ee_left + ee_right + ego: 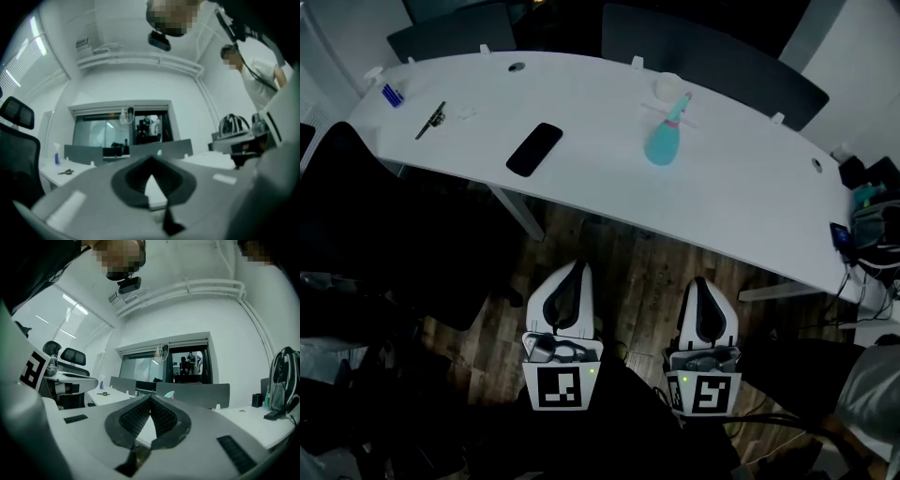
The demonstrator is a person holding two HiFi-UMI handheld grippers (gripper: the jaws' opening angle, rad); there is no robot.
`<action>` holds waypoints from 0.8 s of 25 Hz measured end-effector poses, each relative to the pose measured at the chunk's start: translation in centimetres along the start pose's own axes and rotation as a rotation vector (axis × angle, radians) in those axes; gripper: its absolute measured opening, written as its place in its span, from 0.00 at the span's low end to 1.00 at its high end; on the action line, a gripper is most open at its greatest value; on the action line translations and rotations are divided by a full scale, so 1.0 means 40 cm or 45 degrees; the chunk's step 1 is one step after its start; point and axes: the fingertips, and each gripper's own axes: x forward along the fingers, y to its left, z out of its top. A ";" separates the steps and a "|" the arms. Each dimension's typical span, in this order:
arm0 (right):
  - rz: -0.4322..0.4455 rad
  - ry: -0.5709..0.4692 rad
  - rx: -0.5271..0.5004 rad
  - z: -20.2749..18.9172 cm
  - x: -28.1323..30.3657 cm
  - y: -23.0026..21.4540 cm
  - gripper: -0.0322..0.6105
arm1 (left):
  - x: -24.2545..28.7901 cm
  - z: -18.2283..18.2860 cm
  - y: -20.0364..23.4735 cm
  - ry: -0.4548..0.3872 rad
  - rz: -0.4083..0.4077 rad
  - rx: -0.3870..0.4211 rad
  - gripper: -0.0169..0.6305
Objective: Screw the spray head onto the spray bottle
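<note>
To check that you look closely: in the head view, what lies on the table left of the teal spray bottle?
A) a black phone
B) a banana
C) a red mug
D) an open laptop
A: a black phone lies flat on the white table, to the left of the teal spray bottle.

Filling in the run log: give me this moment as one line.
left gripper: shut, empty | right gripper: shut, empty | spray bottle: upright on table, untouched
</note>
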 end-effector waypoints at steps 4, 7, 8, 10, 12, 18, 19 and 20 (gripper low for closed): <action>0.024 -0.015 0.002 0.004 -0.045 0.001 0.06 | -0.045 0.010 -0.041 0.000 0.004 0.021 0.03; 0.041 -0.016 -0.006 0.009 -0.065 0.017 0.06 | -0.063 0.012 -0.054 -0.005 -0.003 0.012 0.03; 0.041 -0.018 -0.011 0.013 -0.069 0.019 0.06 | -0.064 0.015 -0.058 -0.008 -0.013 0.020 0.03; 0.035 -0.023 -0.024 0.024 -0.072 0.020 0.06 | -0.062 0.024 -0.062 -0.012 -0.035 0.039 0.03; 0.027 -0.032 -0.033 0.036 -0.068 0.021 0.06 | -0.058 0.035 -0.061 -0.012 -0.052 0.057 0.03; 0.008 -0.044 -0.056 0.056 -0.057 0.055 0.06 | -0.048 0.042 -0.062 -0.044 -0.147 0.042 0.03; 0.002 -0.042 -0.058 0.058 -0.056 0.056 0.06 | -0.044 0.044 -0.065 -0.057 -0.164 0.046 0.03; -0.007 -0.041 -0.062 0.059 -0.056 0.055 0.06 | -0.040 0.047 -0.068 -0.069 -0.178 0.050 0.03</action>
